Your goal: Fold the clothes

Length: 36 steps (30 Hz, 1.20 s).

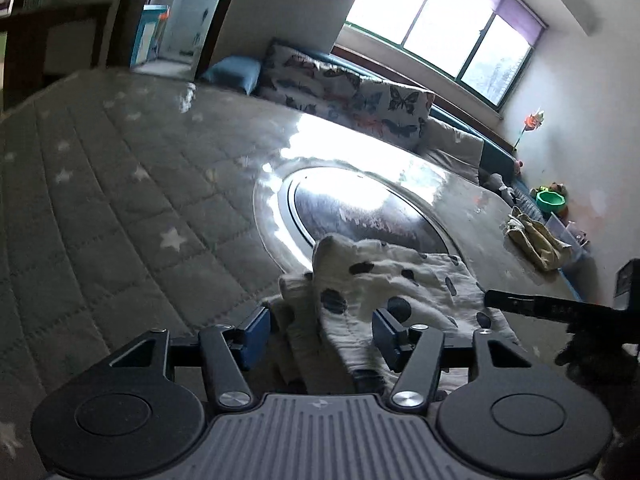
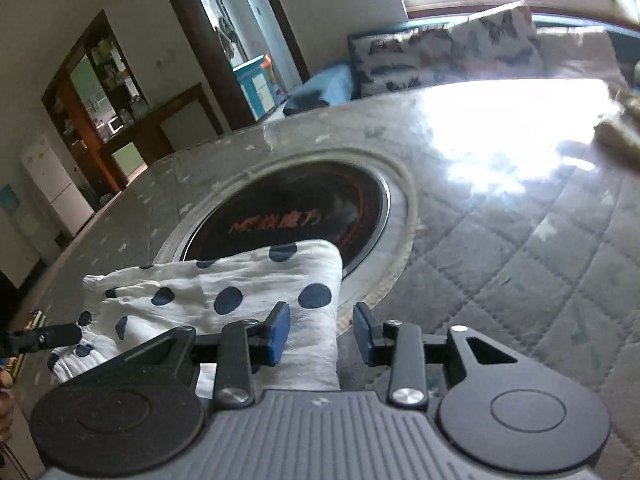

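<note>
Both grippers, left (image 1: 320,334) and right (image 2: 322,330), agape; seemingly over spotted cloth (image 2: 224,292)

Both cams sit low behind their own fingers, close above the quilted table cover (image 1: 120,184), angled slightly down and forward. Left wrist view faces across the table toward the window (image 1: 448,20), frame tilted. Right wrist view faces toward the doorway (image 2: 236,40) and the same window wall. Shared: polka-dot cloth (image 1: 384,280) (image 2: 224,292) just ahead, round inset plate (image 1: 368,208) (image 2: 296,208), butterfly cushion (image 1: 352,92) (image 2: 444,52).
</note>
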Tool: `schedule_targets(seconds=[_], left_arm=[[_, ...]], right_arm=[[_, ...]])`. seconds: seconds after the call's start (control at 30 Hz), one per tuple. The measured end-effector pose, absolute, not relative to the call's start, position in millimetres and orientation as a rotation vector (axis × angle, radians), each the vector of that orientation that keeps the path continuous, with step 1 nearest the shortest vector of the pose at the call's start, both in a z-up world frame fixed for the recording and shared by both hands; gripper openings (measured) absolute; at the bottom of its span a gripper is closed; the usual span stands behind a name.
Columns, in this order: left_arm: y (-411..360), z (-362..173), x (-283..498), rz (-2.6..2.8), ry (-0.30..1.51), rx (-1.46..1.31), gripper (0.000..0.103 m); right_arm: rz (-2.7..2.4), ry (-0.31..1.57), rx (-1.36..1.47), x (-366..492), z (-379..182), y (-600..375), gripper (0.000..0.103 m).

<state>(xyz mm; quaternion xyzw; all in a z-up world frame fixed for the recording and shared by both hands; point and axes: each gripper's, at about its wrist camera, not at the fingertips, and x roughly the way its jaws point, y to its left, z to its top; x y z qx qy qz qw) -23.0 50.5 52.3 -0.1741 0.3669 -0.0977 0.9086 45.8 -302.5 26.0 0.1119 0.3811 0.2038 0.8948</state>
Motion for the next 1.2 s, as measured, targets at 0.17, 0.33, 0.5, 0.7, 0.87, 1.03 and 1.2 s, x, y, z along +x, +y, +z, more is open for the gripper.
schedule_targets(seconds=[0.17,0.33,0.5,0.7,0.87,1.03,1.2], left_arm=[[50.0,46.5,-18.6,-0.207,0.786,-0.367,0.059],[47.2,40.1,-13.3,-0.222,0.799,-0.364,0.040],[35.4,44.5,2.9,-0.252,0.774,-0.344,0.032],[8.0,40.9,39.9,-0.287,0.758,-0.311,0.031],[-2.0,41.2,44.5,-0.284,0.762,-0.289,0.036],[10.7,45.6,31.2,-0.255,0.759,-0.312,0.054],[23.5,53.4,10.7,-0.216,0.738,-0.303,0.069]], right_arm=[[0.447,0.794,0.224,45.6,19.0,-298.7,0.020],[0.428,0.777,0.181,42.2,22.8,-293.1,0.005],[0.367,0.746,0.166,41.9,28.9,-301.6,0.004],[0.272,0.722,0.155,50.1,33.2,-319.4,0.004],[0.225,0.714,0.141,50.4,35.5,-328.3,0.016],[0.220,0.648,0.100,31.2,48.0,-326.7,0.027],[0.272,0.579,0.044,1.2,63.5,-311.7,0.044]])
